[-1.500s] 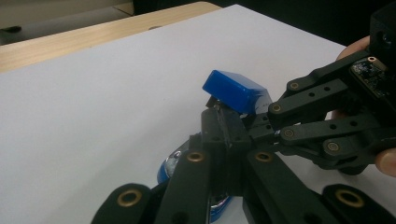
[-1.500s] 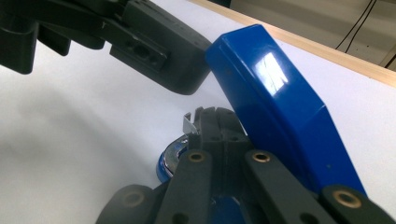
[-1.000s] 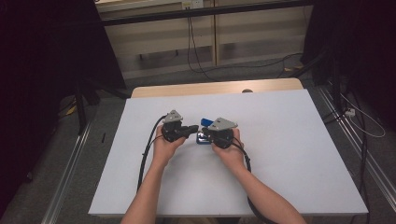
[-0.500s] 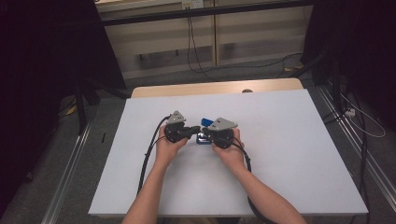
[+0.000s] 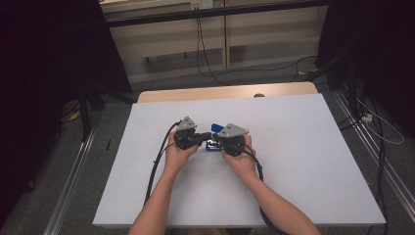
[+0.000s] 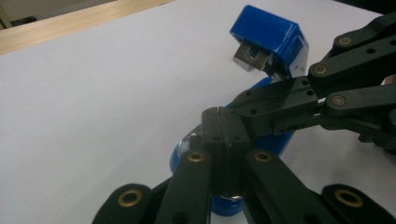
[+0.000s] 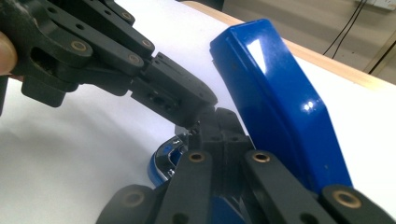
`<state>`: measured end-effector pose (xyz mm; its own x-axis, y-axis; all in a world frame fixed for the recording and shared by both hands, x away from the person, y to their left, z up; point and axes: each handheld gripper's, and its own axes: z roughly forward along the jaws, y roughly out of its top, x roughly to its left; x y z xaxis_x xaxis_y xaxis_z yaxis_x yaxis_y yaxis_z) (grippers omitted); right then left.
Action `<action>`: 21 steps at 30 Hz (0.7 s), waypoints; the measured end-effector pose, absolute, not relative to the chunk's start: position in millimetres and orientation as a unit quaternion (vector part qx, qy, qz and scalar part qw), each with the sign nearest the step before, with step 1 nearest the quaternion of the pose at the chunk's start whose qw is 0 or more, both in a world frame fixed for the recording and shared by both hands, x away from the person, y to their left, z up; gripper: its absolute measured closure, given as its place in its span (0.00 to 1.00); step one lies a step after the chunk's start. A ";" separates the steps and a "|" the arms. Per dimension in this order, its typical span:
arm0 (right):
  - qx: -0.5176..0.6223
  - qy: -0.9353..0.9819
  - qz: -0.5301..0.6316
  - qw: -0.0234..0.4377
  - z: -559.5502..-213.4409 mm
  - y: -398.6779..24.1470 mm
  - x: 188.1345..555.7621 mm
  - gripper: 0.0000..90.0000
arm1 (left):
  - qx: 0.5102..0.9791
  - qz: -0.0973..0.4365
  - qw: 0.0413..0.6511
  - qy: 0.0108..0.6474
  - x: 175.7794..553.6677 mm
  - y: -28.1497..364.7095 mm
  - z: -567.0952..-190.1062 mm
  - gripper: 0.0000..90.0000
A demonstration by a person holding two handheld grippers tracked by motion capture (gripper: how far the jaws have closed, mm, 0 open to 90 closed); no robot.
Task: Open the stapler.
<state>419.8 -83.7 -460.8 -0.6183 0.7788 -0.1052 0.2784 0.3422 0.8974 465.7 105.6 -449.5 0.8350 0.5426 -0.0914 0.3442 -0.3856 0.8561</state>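
Stapler (image 5: 213, 142) sits open on the tabletop (image 5: 303, 161) right between both clenched tongs, left tongs (image 6: 223, 135) and right tongs (image 7: 212, 126), lid tilted up, tips meeting over its base.

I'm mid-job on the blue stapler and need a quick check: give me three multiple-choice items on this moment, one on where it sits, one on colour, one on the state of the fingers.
1. Where is the stapler?
A. Near the middle of the white table, between the two grippers
B. At the far right corner
C. On the floor

2. What colour is the stapler's raised top arm?
A. Red
B. Blue
C. Green

3. How do the fingers of the left gripper stand?
A. Spread wide
B. Closed together
C. Clamped around a cable

Key:
1 A: the high view shows it between the left gripper and the right gripper, mid-table.
2 B: the right gripper view shows a glossy blue arm tilted up from the base.
3 B: the left gripper view shows both pads pressed together with no gap.
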 end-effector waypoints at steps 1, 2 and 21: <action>0.342 0.773 0.460 0.272 -460.8 -83.7 419.8 1.00 | 0.831 0.108 0.478 0.265 465.5 105.0 -449.5 1.00; 0.342 0.773 0.460 0.272 -461.2 -83.1 419.5 1.00 | 0.833 0.109 0.474 0.265 465.7 104.8 -449.8 1.00; 0.350 0.767 0.452 0.290 -455.8 -85.3 417.2 1.00 | 0.834 0.099 0.475 0.263 467.6 105.9 -454.6 1.00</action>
